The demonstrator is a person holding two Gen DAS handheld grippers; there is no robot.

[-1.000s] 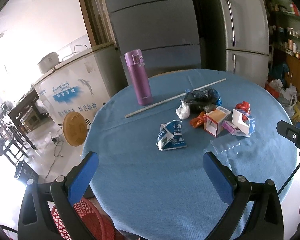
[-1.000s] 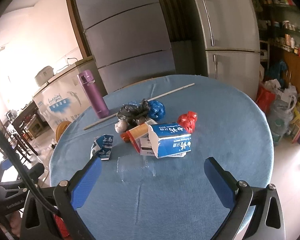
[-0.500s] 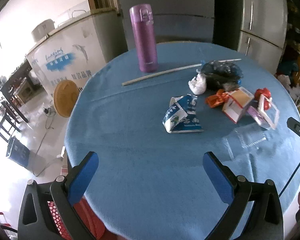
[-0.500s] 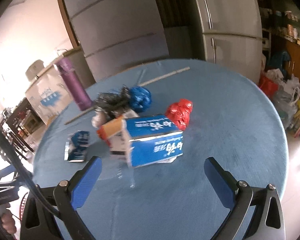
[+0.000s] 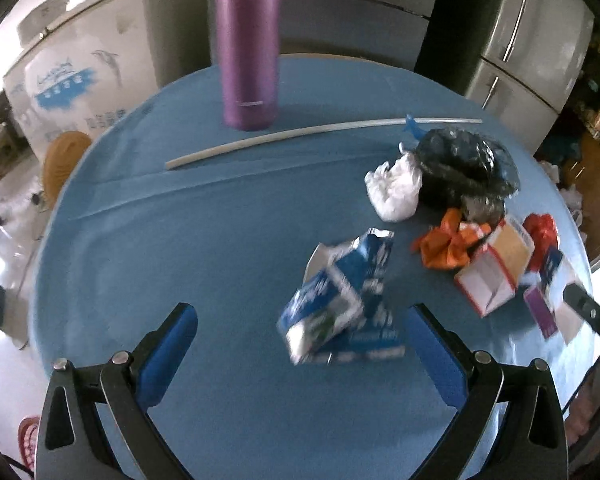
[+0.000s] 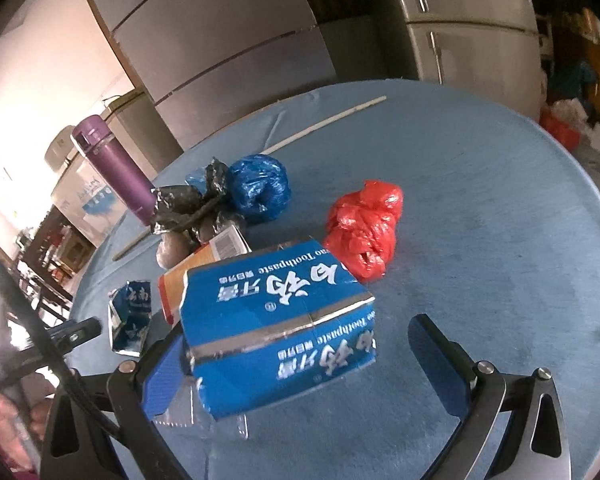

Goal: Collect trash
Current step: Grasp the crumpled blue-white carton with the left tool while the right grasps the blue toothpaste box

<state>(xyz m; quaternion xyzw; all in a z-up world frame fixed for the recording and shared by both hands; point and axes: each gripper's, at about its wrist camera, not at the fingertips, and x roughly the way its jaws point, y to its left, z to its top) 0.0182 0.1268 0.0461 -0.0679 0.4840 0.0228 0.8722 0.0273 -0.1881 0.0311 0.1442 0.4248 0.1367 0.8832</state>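
I hold both grippers, left gripper [image 5: 300, 344] and right gripper [image 6: 296, 364], spread wide and empty to straddle trash: crumpled carton [image 5: 340, 304] left, toothpaste box [image 6: 276, 320] right, both lying on the blue surface [image 5: 204, 240].

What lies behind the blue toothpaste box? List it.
Behind the toothpaste box show an orange-edged carton, black bag, blue bag and red bag. The box hides the carton's lower part.
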